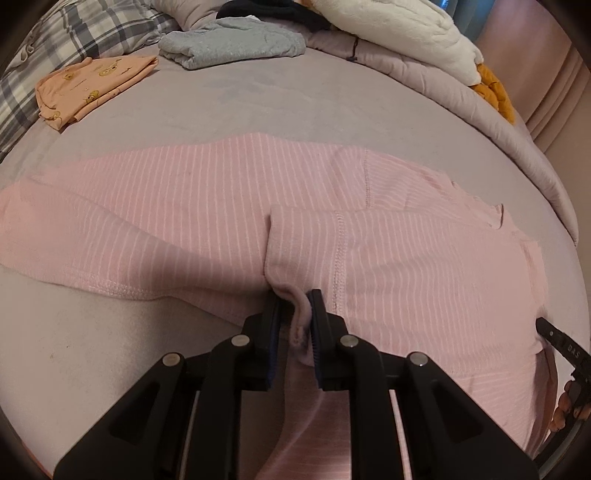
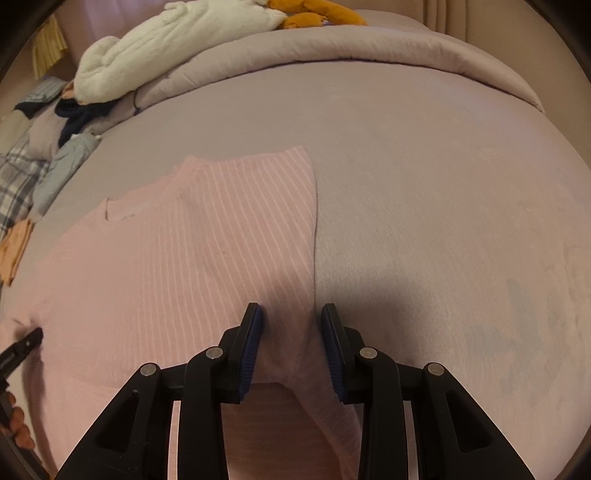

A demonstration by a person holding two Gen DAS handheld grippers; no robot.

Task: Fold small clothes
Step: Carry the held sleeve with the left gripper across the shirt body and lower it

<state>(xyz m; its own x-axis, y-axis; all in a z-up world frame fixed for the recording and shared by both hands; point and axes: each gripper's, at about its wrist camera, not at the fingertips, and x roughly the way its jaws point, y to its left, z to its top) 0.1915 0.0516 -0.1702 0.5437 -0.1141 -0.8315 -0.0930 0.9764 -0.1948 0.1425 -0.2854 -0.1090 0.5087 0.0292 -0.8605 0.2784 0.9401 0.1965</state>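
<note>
A pink garment with thin white stripes [image 1: 192, 206] lies spread across the grey bedsheet [image 1: 258, 103]. One part is folded over onto its body, with the fold edge [image 1: 271, 243] running up from my left gripper [image 1: 295, 314]. That gripper is shut on a raised ridge of the pink cloth near the hem. In the right wrist view the same pink garment [image 2: 207, 240] ends at a straight side edge [image 2: 314, 229]. My right gripper [image 2: 291, 325] holds a thicker bunch of cloth at that edge, jaws partly apart around it. A finger of the right gripper [image 1: 554, 336] shows at the garment's far right.
A folded orange printed garment [image 1: 96, 88] and a folded grey garment [image 1: 232, 44] lie at the back left, by a plaid pillow [image 1: 74, 33]. A white plush blanket [image 2: 166, 48], dark clothes [image 2: 77, 114] and a rolled comforter [image 2: 369, 55] line the back. Bare sheet [image 2: 443, 221] stretches right of the garment.
</note>
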